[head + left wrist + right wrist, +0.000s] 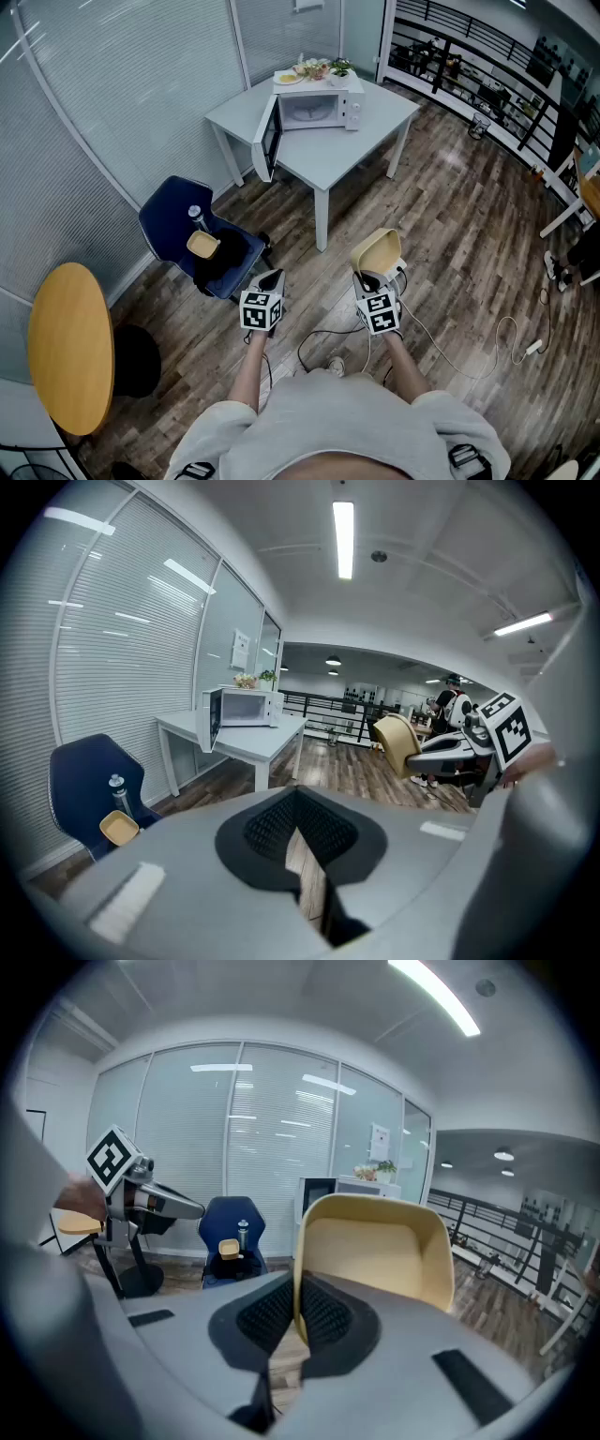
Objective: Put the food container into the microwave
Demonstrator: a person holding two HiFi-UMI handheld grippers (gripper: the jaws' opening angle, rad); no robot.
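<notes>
The food container was up off the floor, carried in the right gripper and well apart from the microwave. In the right gripper view its fingers were clamped on one side wall of the tub at the rim. The tub stood on edge with its bare inside facing the camera. The left gripper hung just beside the right one, its fingers together with nothing between them.

The microwave sat on a grey bench across the room. Its door was swung wide to the left, and the cavity looked empty as far as could be made out. Plates of food and a small plant stood on its top. Nearer, on the left, a blue chair held a second small tub and a bottle, and a round wooden table stood by the blinds.

The step in hand looked like the carry to the bench. A pinch on one thin wall would probably let the tub swing, so a steady wrist and an unhurried walk would suit it. It would be best to come at the cavity from the front, clear of the open door. The tub should then be levelled so its base goes in first, and set down on the cavity floor before the fingers part. The free left gripper could steady the door if it drifted.
</notes>
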